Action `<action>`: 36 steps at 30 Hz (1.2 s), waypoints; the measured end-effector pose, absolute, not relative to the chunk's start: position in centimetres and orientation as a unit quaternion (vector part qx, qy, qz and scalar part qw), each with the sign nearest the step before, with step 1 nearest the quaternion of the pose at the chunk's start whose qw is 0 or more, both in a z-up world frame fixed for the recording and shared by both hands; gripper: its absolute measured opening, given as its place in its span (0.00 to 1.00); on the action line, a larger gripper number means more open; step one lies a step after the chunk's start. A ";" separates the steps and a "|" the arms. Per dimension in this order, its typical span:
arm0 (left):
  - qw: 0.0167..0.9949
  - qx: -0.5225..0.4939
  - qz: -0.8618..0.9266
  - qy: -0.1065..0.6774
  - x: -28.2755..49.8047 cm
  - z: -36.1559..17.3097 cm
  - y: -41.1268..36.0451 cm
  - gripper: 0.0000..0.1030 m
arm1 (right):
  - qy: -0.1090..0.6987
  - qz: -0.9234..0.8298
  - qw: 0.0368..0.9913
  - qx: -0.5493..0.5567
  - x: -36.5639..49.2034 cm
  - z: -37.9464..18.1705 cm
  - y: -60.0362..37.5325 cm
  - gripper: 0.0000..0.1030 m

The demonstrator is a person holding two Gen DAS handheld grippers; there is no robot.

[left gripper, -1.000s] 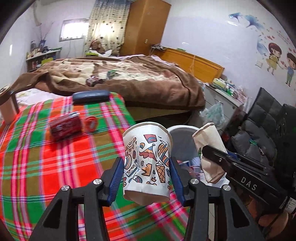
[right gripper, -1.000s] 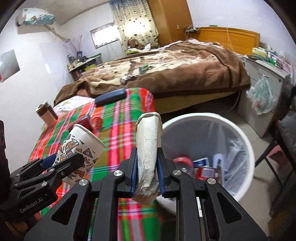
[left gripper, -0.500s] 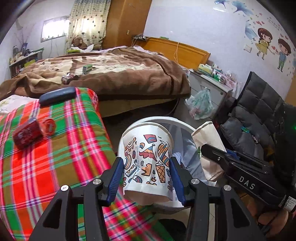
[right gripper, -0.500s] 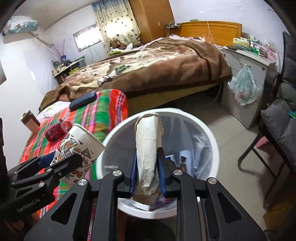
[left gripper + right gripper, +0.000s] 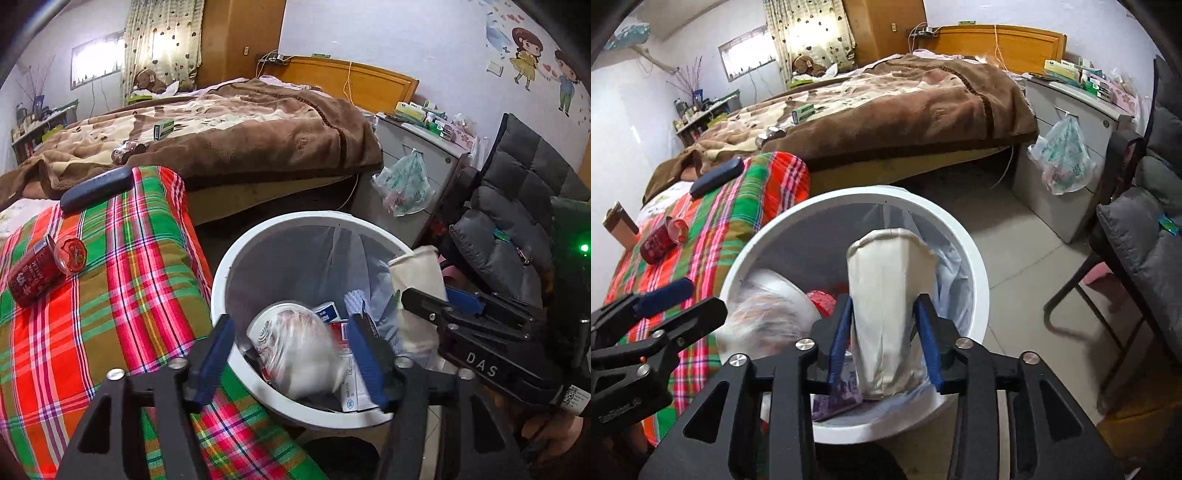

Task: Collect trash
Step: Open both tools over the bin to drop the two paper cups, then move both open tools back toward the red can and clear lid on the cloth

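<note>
A white trash bin (image 5: 236, 254) (image 5: 975, 273) with a clear liner stands beside the plaid table. My left gripper (image 5: 291, 354) is open above the bin, and the patterned paper cup (image 5: 295, 350) is blurred, falling between its fingers into the bin; it also shows in the right wrist view (image 5: 768, 306). My right gripper (image 5: 884, 339) has its jaws spread over the bin, and the plain white paper cup (image 5: 886, 295) (image 5: 417, 280) stands loosely between them. A red can (image 5: 33, 273) (image 5: 661, 240) lies on its side on the plaid cloth.
The plaid table (image 5: 110, 295) also bears a dark blue case (image 5: 96, 188) at its far edge. A bed with a brown blanket (image 5: 240, 136) lies behind. A grey cabinet (image 5: 1071, 147) with a hanging plastic bag and a dark padded chair (image 5: 517, 221) stand to the right.
Both grippers moved from the table to above the bin and opened. The patterned cup left the left gripper and is dropping. The flattened white cup has sprung back wider.
</note>
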State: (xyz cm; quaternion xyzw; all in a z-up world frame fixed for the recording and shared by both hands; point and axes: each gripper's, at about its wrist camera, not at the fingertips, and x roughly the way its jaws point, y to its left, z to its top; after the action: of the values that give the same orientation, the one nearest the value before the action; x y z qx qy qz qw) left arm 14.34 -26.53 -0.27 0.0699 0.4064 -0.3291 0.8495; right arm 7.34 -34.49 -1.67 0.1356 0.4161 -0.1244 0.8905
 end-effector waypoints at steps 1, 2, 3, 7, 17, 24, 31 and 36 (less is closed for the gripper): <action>0.850 0.070 -0.330 0.405 14.3 -0.2 -26.5 0.65 | 0.415 -0.124 0.891 0.136 7.2 -1.6 -34.5 0.44; 0.850 0.069 -0.329 0.405 14.3 -0.1 -26.6 0.65 | 0.414 -0.124 0.891 0.138 7.2 -1.7 -34.7 0.53; 0.850 0.069 -0.328 0.406 14.3 -0.1 -26.5 0.65 | 0.413 -0.123 0.892 0.140 7.2 -1.6 -34.7 0.55; 0.852 0.065 -0.323 0.406 14.4 0.1 -26.0 0.65 | 0.409 -0.125 0.892 0.145 7.0 -1.5 -34.9 0.56; 0.859 0.054 -0.315 0.401 14.4 0.6 -24.1 0.65 | 0.401 -0.125 0.895 0.148 7.1 -1.1 -34.3 0.56; 0.863 0.050 -0.312 0.395 14.2 1.2 -23.3 0.65 | 0.396 -0.125 0.898 0.147 7.0 -0.8 -33.7 0.56; 0.869 0.044 -0.308 0.385 14.0 1.9 -22.0 0.65 | 0.388 -0.118 0.903 0.144 7.0 -0.3 -33.0 0.56; 0.875 0.038 -0.295 0.383 14.5 2.0 -20.3 0.65 | 0.386 -0.111 0.905 0.143 7.4 -0.1 -32.1 0.56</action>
State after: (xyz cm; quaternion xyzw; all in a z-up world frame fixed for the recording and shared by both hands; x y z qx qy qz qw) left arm 14.48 -20.32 2.01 0.0376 0.3829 -0.2947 0.8747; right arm 7.37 -32.09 -0.14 0.1429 0.3856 -0.1107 0.9048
